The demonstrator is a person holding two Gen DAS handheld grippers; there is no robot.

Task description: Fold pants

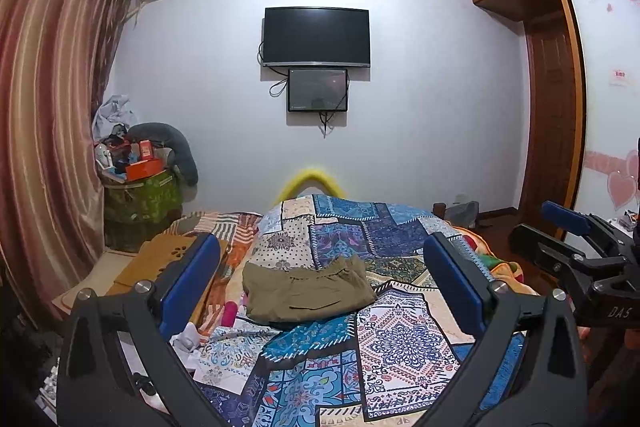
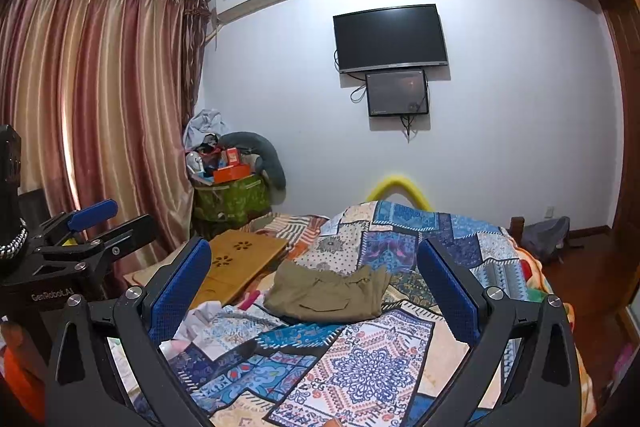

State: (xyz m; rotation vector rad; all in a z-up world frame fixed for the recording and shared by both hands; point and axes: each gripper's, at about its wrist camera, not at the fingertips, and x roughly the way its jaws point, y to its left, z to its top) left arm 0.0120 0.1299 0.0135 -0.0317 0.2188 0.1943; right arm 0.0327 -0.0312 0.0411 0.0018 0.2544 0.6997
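Pants (image 1: 308, 293) lay bundled on the far quilt (image 1: 400, 343), apparently folded or awaiting grasp; my left gripper (image 1: 320, 275) and right gripper (image 2: 314, 279) hovered released.

I held the left gripper (image 1: 320, 275) level, its blue-padded jaws spread wide with nothing between them. The right gripper (image 2: 314, 279) sat beside it at my three o'clock, jaws equally wide apart and empty, both pointing toward twelve o'clock.

The pants (image 1: 306, 291) are made of soft, matt olive cloth. The quilt (image 1: 400, 339) is smooth printed cloth. The lap tray (image 2: 240, 259) is plain wood. The curtain (image 2: 92, 99) is shiny cloth.
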